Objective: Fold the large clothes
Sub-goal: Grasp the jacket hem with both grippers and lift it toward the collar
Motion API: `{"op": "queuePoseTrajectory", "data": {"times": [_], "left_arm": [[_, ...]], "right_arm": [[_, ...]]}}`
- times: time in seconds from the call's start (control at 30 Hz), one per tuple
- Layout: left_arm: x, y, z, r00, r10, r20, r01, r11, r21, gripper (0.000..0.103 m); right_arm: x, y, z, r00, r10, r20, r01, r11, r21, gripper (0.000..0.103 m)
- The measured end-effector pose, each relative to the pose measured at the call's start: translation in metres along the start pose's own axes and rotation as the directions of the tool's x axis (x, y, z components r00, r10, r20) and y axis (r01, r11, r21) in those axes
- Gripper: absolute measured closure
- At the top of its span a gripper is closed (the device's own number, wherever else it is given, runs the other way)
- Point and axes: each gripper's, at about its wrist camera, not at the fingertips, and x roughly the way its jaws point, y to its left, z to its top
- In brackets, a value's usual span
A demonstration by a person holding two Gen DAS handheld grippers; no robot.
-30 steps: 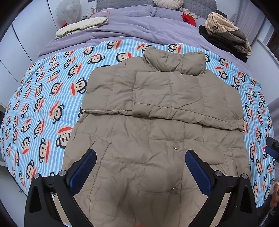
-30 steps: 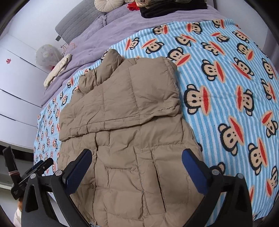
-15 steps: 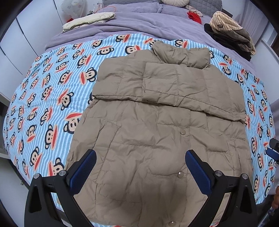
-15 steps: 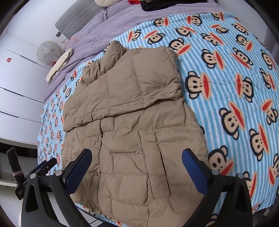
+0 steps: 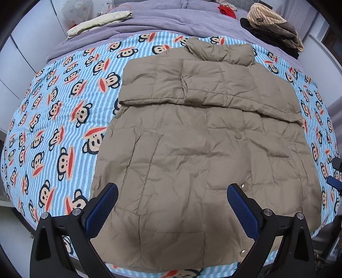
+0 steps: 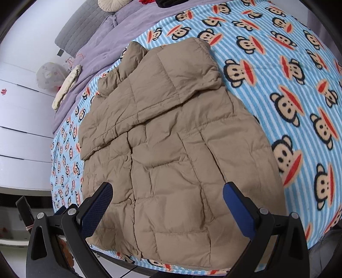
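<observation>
A tan quilted puffer jacket (image 5: 203,145) lies flat on the monkey-print blanket, collar toward the far end, both sleeves folded across its chest. My left gripper (image 5: 172,192) hovers open above the jacket's lower hem, nothing between its blue pads. In the right wrist view the same jacket (image 6: 171,145) lies slanted, collar at upper left. My right gripper (image 6: 167,191) is open above the hem's right part, touching nothing. The right gripper's tip shows at the far right edge of the left wrist view.
The blue striped blanket (image 5: 53,119) covers a bed with a purple duvet (image 5: 171,19) at the head. A folded cream garment (image 5: 100,22) and a pile of dark and striped clothes (image 5: 275,25) sit near the pillows. White cabinet doors (image 6: 19,119) stand beside the bed.
Both grippers have drawn back toward the foot of the bed and risen, so more of the jacket's hem and the bed edge shows. The jacket has not moved.
</observation>
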Motion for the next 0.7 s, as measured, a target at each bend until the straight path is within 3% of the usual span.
{"op": "queuePoseTrajectory", "data": {"times": [0.4, 0.5, 0.7], "left_arm": [[0.004, 0.028, -0.04, 0.999, -0.047, -0.026, 0.049, 0.994, 0.094, 0.001], [-0.001, 0.038, -0.049, 0.997, -0.072, -0.029, 0.075, 0.994, 0.077, 0.001], [-0.005, 0.066, -0.076, 0.994, -0.104, -0.032, 0.103, 0.994, -0.024, 0.001]], "right_arm": [[-0.006, -0.011, -0.082, 1.0, -0.018, 0.011, 0.017, 0.988, 0.152, 0.0], [-0.007, -0.011, -0.094, 1.0, -0.026, -0.001, 0.026, 0.986, 0.165, 0.0], [-0.005, -0.021, -0.105, 0.998, 0.056, -0.033, -0.047, 0.976, 0.213, 0.0]]}}
